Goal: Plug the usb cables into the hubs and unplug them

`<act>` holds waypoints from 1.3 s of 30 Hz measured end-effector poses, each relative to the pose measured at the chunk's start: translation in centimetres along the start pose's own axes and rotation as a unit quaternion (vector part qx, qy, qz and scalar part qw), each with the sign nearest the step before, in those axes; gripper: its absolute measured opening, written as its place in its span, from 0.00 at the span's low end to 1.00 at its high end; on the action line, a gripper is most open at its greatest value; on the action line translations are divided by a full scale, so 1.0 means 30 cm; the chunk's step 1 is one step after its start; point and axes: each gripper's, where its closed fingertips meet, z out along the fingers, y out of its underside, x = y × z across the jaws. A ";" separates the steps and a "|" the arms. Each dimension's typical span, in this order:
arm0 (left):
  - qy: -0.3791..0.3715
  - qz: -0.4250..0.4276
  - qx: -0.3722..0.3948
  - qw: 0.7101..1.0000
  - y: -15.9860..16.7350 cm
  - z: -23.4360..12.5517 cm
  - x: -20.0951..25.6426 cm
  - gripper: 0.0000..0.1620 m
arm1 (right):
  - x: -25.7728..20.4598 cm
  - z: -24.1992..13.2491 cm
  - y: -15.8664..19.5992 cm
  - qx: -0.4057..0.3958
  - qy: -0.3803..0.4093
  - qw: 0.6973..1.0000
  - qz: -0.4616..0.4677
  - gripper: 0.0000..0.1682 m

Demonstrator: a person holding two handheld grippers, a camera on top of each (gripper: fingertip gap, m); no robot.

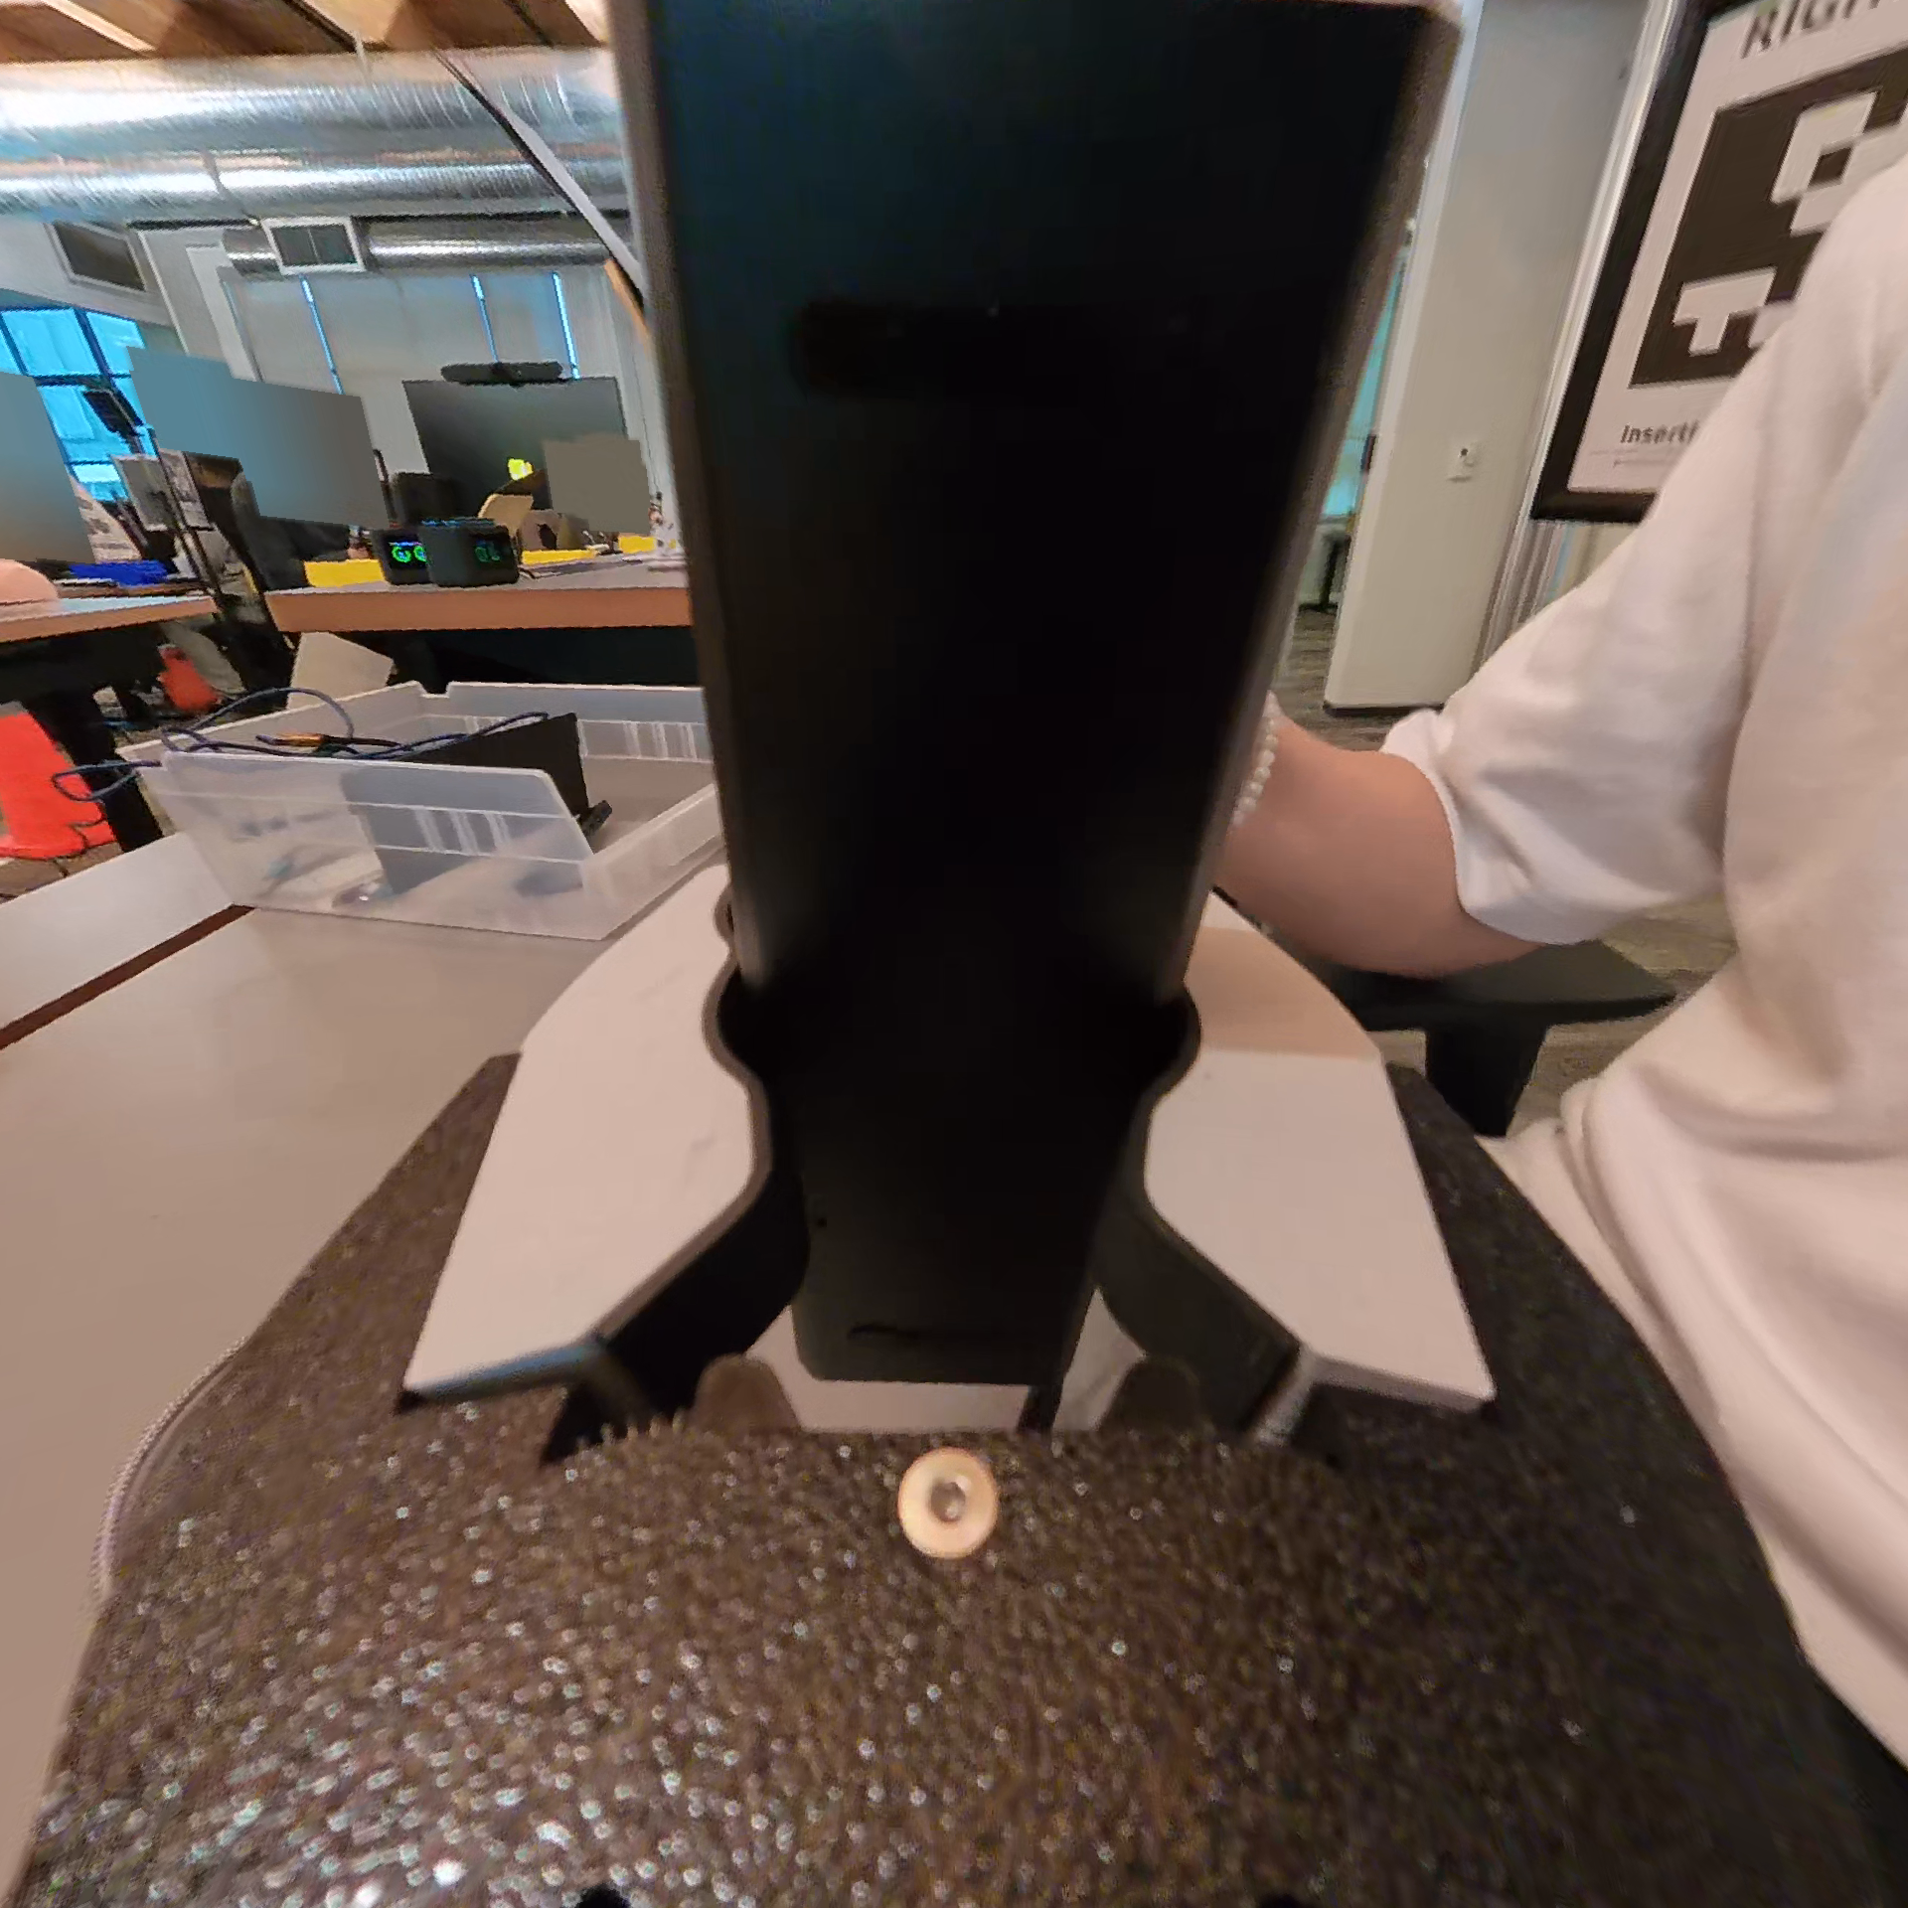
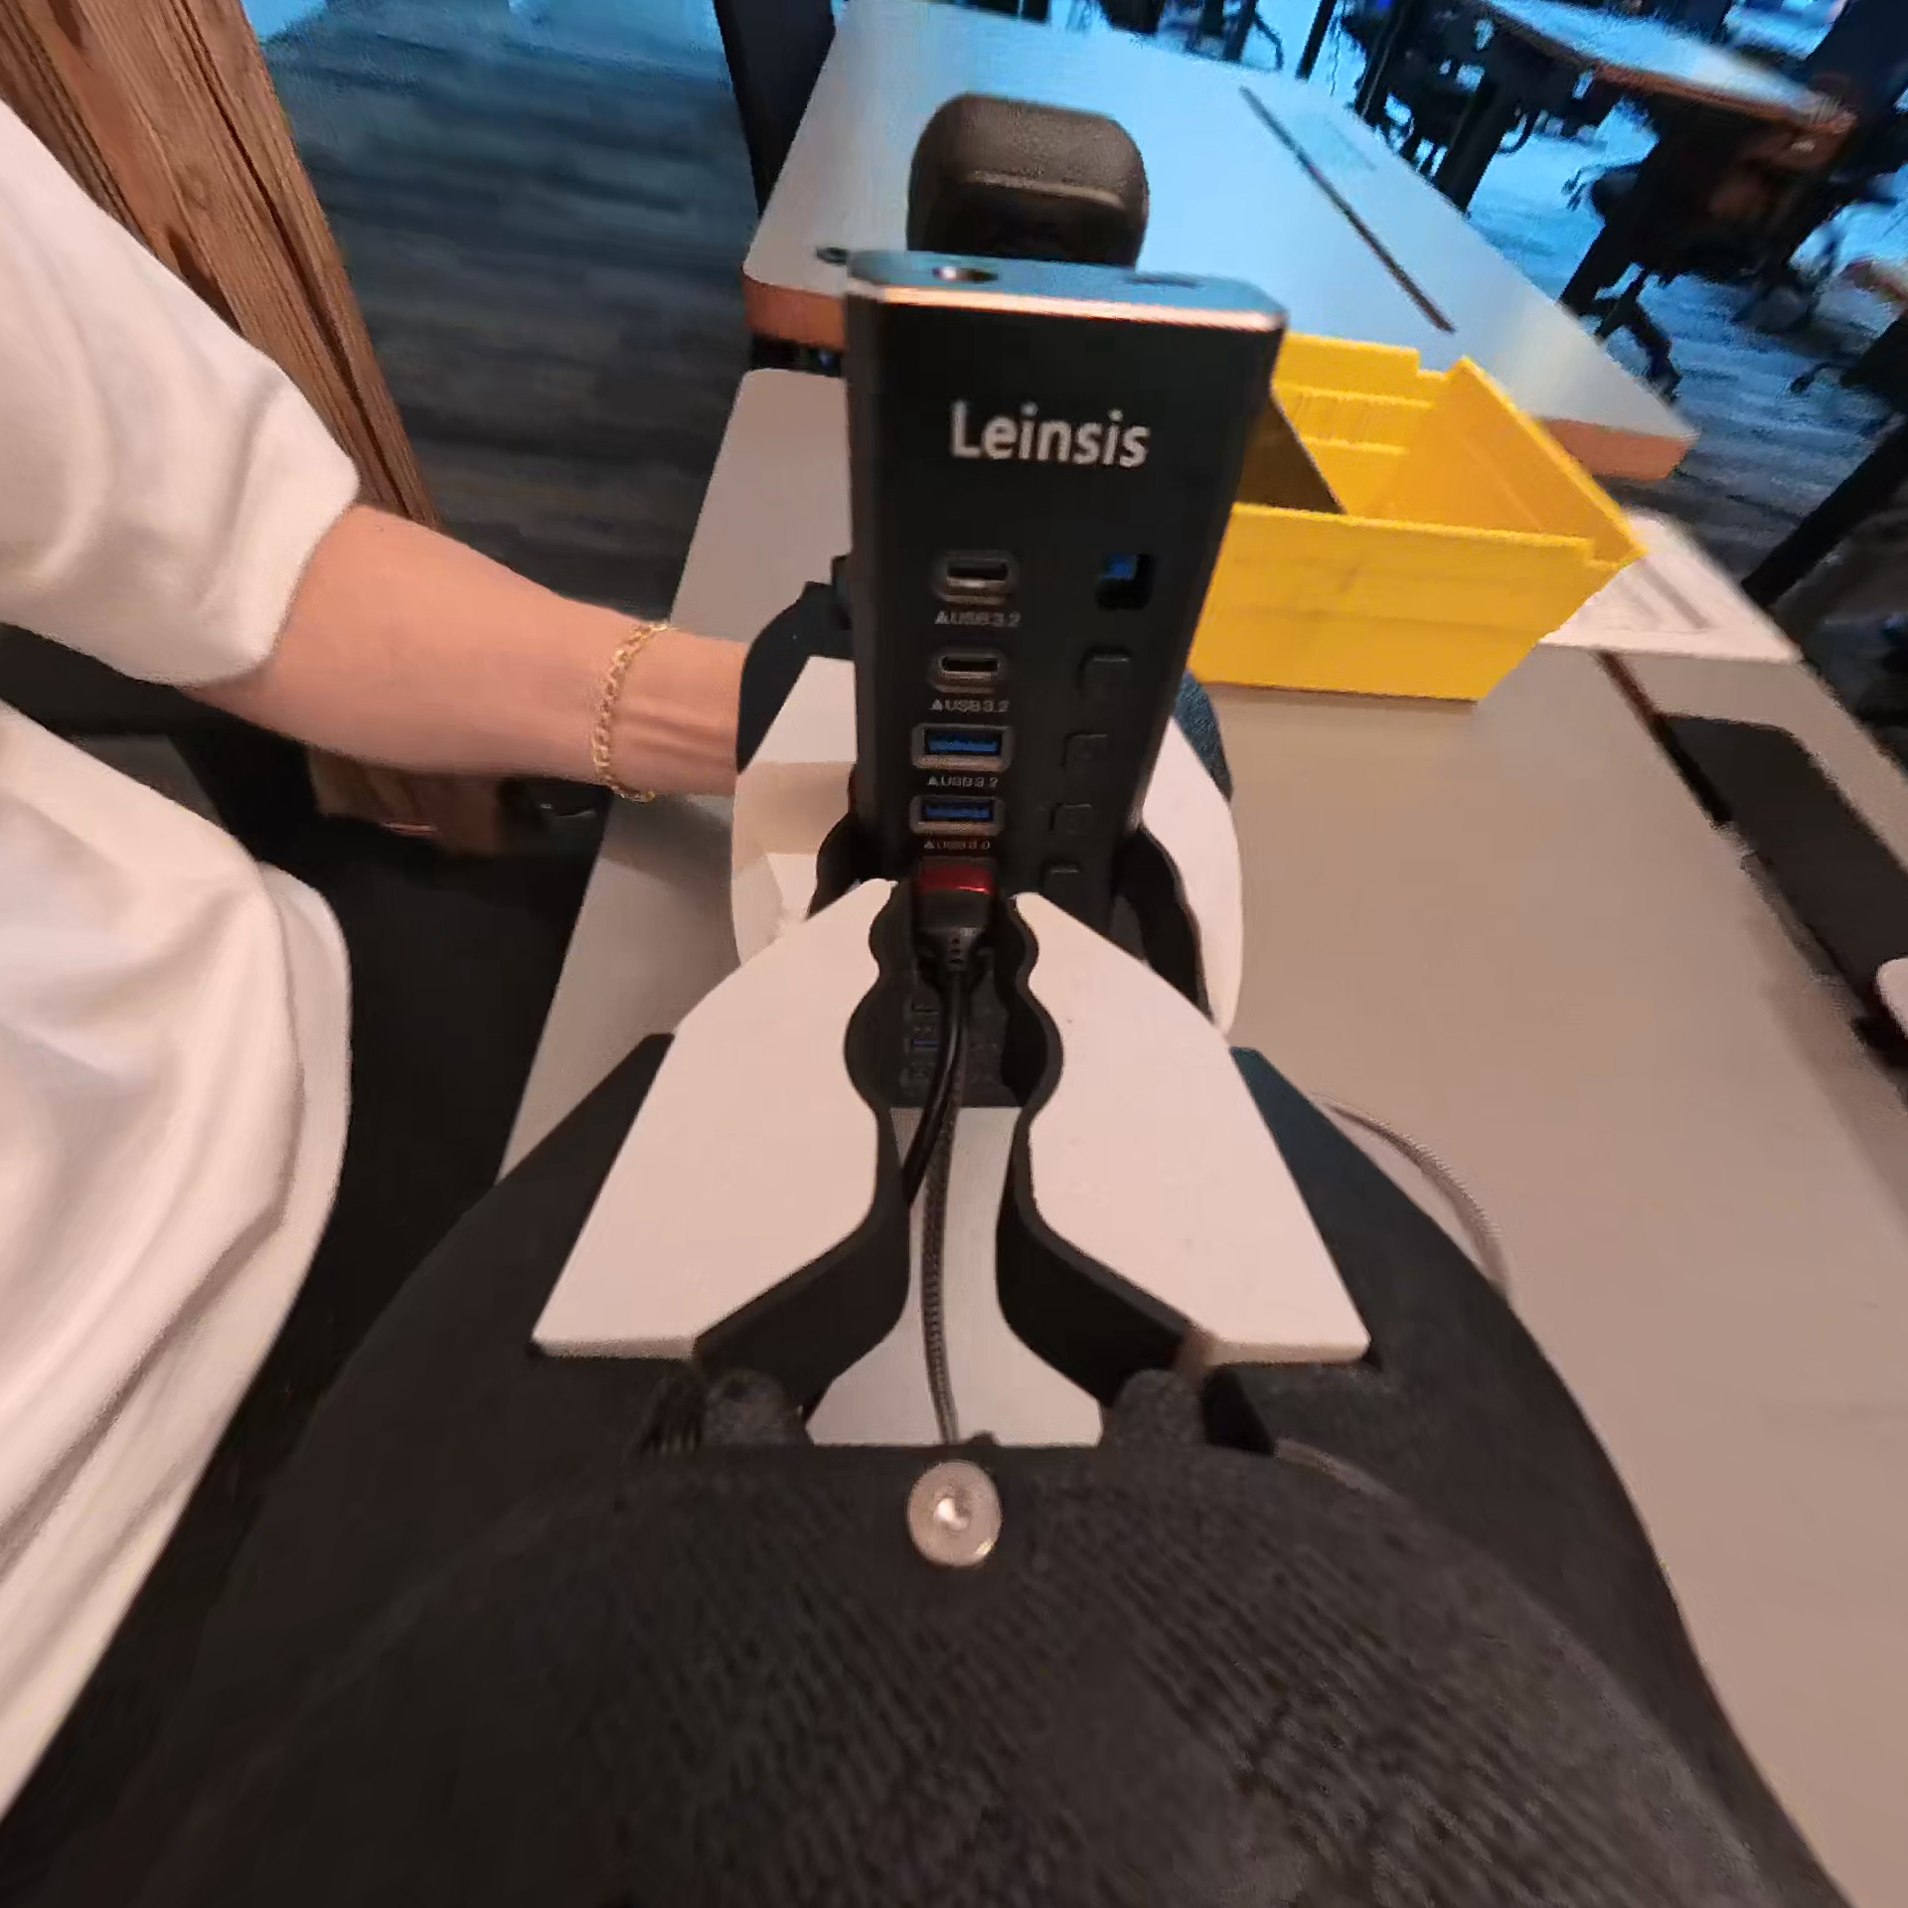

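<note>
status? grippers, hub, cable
Left gripper clamped on hub, upright. Right gripper shut on red-tipped USB plug, at a port below the blue ones; seating unclear. Nothing obstructing.

Left gripper [image 1: 955,991], jaws set against either side of the tall black slab-shaped USB hub [image 1: 1022,619], which stands upright between them and rises ahead; clear plastic bin [image 1: 434,816] on the pale table [image 1: 207,1084], ahead and to the left; person's white-sleeved arm [image 1: 1445,826] to the right. Right gripper [image 2: 952,909], fingertips drawn in on the red-and-black USB plug [image 2: 956,888], seated in the hub's [image 2: 1053,578] face below four free ports; braided dark cable [image 2: 934,1239] trailing back between the fingers; yellow plastic bin [image 2: 1384,558] ahead-right, behind the hub.
</note>
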 end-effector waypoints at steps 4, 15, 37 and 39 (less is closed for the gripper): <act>-0.022 0.006 -0.007 1.000 -0.005 -0.010 -0.022 0.44 | 0.014 0.009 -0.002 0.023 0.001 0.999 0.029 0.10; -0.019 0.017 -0.008 1.000 -0.028 -0.011 -0.013 0.44 | 0.012 -0.002 -0.024 0.001 0.032 0.999 0.023 0.10; -0.016 0.010 -0.025 1.000 -0.006 -0.007 -0.016 0.44 | 0.008 -0.005 0.008 -0.042 0.025 0.998 0.046 0.10; -0.024 0.017 -0.037 0.999 0.008 -0.011 -0.021 0.44 | 0.006 0.000 0.025 -0.049 0.015 0.997 0.056 0.10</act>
